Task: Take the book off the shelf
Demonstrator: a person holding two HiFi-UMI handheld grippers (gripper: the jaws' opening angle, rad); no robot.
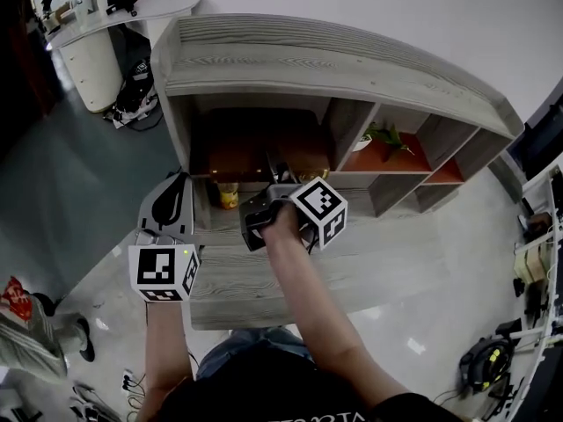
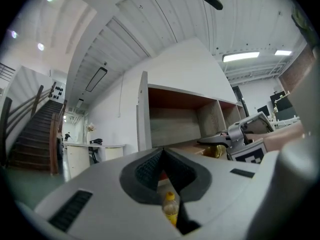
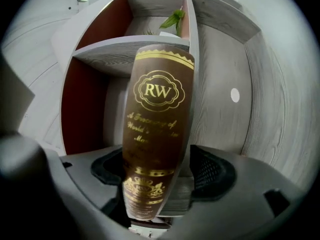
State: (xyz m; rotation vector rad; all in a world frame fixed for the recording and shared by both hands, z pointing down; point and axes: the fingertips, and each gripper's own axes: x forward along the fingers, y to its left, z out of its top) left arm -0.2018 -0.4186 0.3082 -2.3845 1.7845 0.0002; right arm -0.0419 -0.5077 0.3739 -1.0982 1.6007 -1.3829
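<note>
A brown book (image 3: 157,129) with gold "RW" lettering on its spine stands upright between my right gripper's (image 3: 160,169) jaws, which are shut on its lower part. In the head view the book (image 1: 299,152) is at the mouth of the left compartment of the grey wooden shelf (image 1: 290,60), with the right gripper (image 1: 277,181) on it. My left gripper (image 1: 180,183) hangs to the left of the shelf's side wall, shut and holding nothing. The left gripper view shows its jaws (image 2: 162,164) pressed together, and the right gripper (image 2: 235,136) off to the right.
A small yellow bottle (image 1: 229,196) stands on the shelf's lower ledge, between the two grippers, also visible as the bottle (image 2: 170,206). A green plant (image 1: 387,137) sits in the red-backed middle compartment. A white counter (image 1: 97,33) stands far left; cables and gear (image 1: 488,363) lie on the floor right.
</note>
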